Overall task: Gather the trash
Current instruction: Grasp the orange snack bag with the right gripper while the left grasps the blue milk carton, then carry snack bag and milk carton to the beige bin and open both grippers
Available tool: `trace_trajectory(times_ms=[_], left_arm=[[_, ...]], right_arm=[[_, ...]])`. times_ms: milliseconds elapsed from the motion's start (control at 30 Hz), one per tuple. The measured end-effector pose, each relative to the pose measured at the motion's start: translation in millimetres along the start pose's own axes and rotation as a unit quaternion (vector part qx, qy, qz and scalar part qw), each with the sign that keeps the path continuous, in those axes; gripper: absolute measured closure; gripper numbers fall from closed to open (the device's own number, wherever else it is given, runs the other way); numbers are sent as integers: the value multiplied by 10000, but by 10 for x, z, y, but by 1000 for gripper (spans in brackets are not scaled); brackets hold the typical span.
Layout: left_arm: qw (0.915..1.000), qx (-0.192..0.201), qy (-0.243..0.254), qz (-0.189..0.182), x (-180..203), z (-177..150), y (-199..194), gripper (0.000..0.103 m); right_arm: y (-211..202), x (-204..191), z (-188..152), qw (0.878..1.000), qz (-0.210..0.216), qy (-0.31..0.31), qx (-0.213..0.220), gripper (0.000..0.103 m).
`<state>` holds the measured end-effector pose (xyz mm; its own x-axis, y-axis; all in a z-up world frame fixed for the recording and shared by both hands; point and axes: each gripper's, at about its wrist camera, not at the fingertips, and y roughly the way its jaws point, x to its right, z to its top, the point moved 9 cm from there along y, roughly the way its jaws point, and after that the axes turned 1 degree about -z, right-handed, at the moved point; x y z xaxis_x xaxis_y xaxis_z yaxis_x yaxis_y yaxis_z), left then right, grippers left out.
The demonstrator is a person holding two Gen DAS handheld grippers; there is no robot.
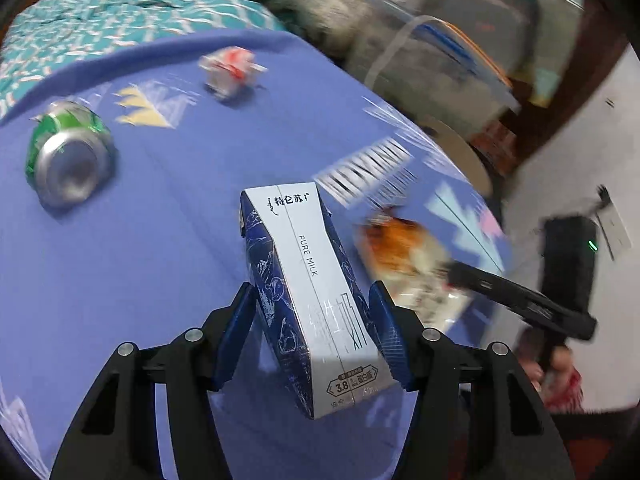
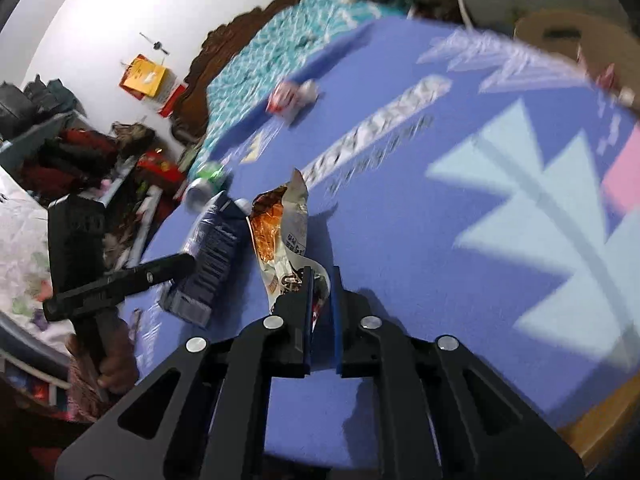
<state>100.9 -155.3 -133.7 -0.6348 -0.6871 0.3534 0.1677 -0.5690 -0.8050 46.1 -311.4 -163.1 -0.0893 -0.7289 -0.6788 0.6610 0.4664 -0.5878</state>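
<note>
My left gripper is shut on a blue and white milk carton, held above the purple table cloth. The carton also shows in the right wrist view. My right gripper is shut on an orange and white snack wrapper, lifted off the cloth; the wrapper shows in the left wrist view with the right gripper behind it. A crushed green can lies on its side at the left. A crumpled red and white wrapper lies farther back.
A teal patterned bed cover lies beyond the table. A grey cushion and bags sit at the back right. In the right wrist view, clutter stands by the white wall at the left, and a wooden stool is behind the table.
</note>
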Motion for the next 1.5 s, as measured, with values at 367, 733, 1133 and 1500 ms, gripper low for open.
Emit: trace_trajectory(times_ms=[367,733,1133,1500], left_arm=[[9981,-21,481,389,270,-176,123,48],[9981,-10,477,381,256,-165,104,49],[9938,-22,1113,-36,832,316,289,52],[9821,-752,1679,-392,1753,1180,1582,55]], right_arm=[[-27,-91,-291,9972,579,198,-422,72],[127,-341,-415,9965,484,-428,-535,88],[-617,488,275,9963,-156,340,771,92],[-1369,1873,1098,9684,-1085,1199,1898,92]])
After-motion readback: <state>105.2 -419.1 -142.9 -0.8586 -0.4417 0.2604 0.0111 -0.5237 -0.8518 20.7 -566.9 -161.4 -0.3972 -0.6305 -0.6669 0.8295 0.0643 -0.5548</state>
